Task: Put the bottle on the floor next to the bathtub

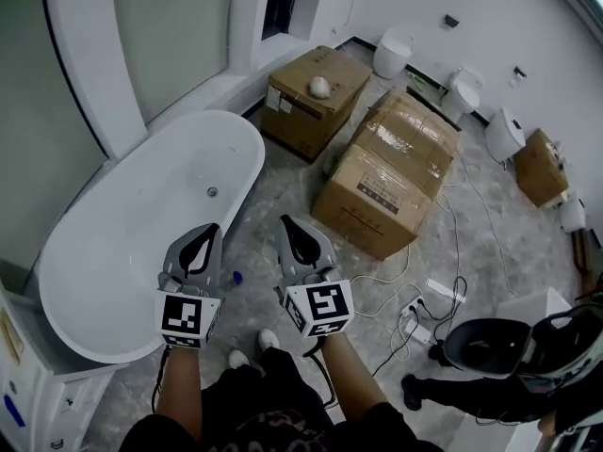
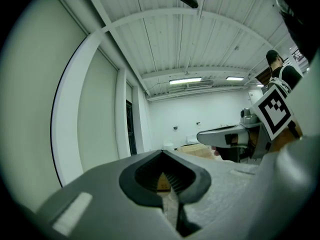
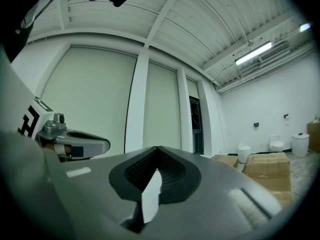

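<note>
A small clear bottle (image 1: pixel 236 277) with a blue cap lies on the grey floor right beside the white bathtub (image 1: pixel 104 252). In the head view it shows between my two grippers, which are held above it. My left gripper (image 1: pixel 211 230) hangs over the tub's near rim, its jaws shut with nothing in them. My right gripper (image 1: pixel 285 222) is level with it over the floor, also shut and holding nothing. The left gripper view (image 2: pixel 163 155) and the right gripper view (image 3: pixel 157 151) look out across the room, and neither shows the bottle.
Two large cardboard boxes (image 1: pixel 388 172) (image 1: pixel 315 100) stand beyond the tub on the floor. Toilets (image 1: pixel 393 53) line the far wall. A power strip with cables (image 1: pixel 415 311) lies at the right, near a person in a helmet (image 1: pixel 513 347). A white cabinet (image 1: pixel 28 398) is at lower left.
</note>
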The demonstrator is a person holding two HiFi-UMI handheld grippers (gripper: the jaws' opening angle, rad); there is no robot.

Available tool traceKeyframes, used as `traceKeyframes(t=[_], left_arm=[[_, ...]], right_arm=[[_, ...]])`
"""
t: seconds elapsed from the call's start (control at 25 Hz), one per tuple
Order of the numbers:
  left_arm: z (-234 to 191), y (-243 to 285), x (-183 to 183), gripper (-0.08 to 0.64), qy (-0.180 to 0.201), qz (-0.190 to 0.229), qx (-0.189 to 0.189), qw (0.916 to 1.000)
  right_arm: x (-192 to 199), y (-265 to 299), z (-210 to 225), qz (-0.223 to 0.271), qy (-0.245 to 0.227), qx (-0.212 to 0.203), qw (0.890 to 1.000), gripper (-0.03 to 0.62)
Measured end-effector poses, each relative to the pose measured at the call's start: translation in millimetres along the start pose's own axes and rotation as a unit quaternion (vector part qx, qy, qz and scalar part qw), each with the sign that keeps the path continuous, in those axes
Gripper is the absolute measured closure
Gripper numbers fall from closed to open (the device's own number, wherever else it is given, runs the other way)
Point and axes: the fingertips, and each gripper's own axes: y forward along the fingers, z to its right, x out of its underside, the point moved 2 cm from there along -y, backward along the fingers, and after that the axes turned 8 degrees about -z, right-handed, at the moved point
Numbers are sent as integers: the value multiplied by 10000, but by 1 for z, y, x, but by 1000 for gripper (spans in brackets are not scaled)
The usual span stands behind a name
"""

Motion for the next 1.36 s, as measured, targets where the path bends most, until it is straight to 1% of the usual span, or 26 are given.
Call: traceKeyframes(t=[0.16,0.32,0.52,0.68,1.08,1.36], left_arm=[[3,-10,0,560,-15,61,21,10000],[5,-16,3,560,104,87,25,9999],[5,-19,3,560,46,98,50,9999],[10,-19,2,560,181,104,52,9998],[8,-23,1,560,40,131,3,9999],[8,-24,-8,560,-31,203,12,9998]], right_arm=[[0,-7,-6,24,-40,49,10000,569],[-1,-12,-10,46,-38,84,9999,569],[-2,-15,-13,47,-52,106,9999,569],[-1,-18,-12,24,-81,102,9999,569],[1,-19,-19,21,-111,-10,9999,569],[-2,-20,-21,36,-133,-61,9999,569]])
